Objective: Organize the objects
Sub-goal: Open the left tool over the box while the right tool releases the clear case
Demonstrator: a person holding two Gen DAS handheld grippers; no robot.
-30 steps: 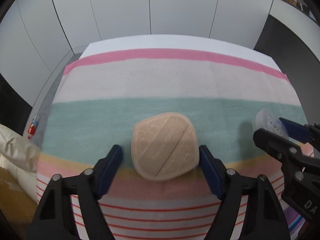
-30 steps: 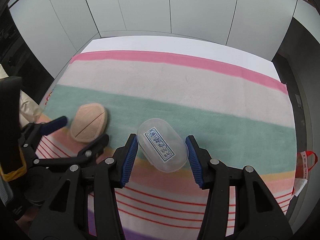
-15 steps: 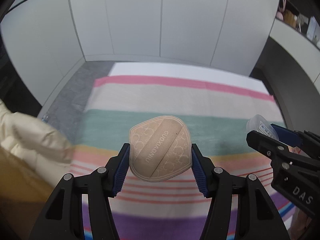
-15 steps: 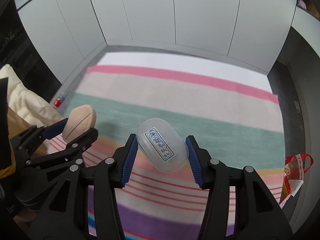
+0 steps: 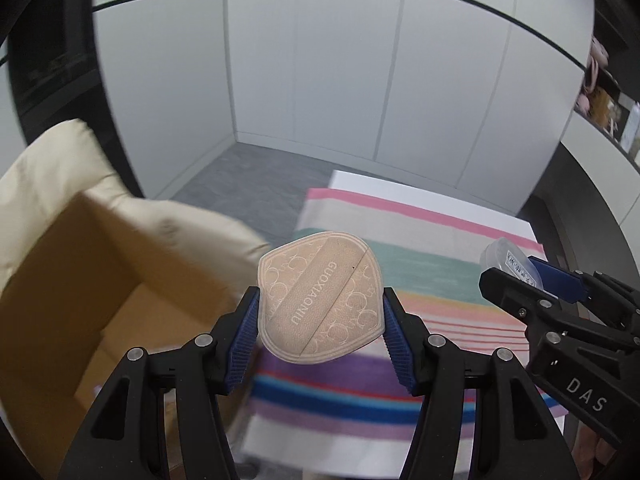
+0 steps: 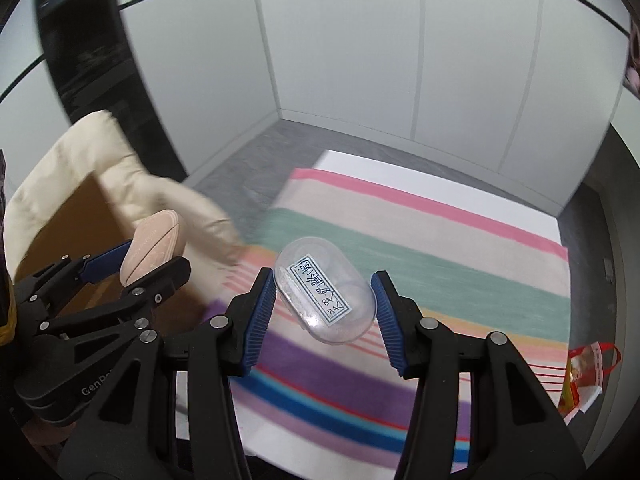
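Left gripper (image 5: 318,316) – jaws clamped on tan puff (image 5: 320,304), pads pressing both edges, puff held clear above striped cloth (image 5: 440,264).
Right gripper (image 6: 324,300) – jaws part-closed on clear case (image 6: 326,290), label up, also airborne.
Open box (image 5: 68,280) at left, cream fabric (image 5: 48,168) draped over far rim.
Judged step: carry both to box. Keep grips firm, bring each over opening, clear fabric and near wall, lower before release – one hand at a time to avoid jaw clash.

Soft, even indoor light, source unseen. Fisheye bends the walls and darkens the corners. Motion blur smears the cream fabric (image 6: 120,184) on the left; the cardboard box (image 5: 72,280) perhaps too.
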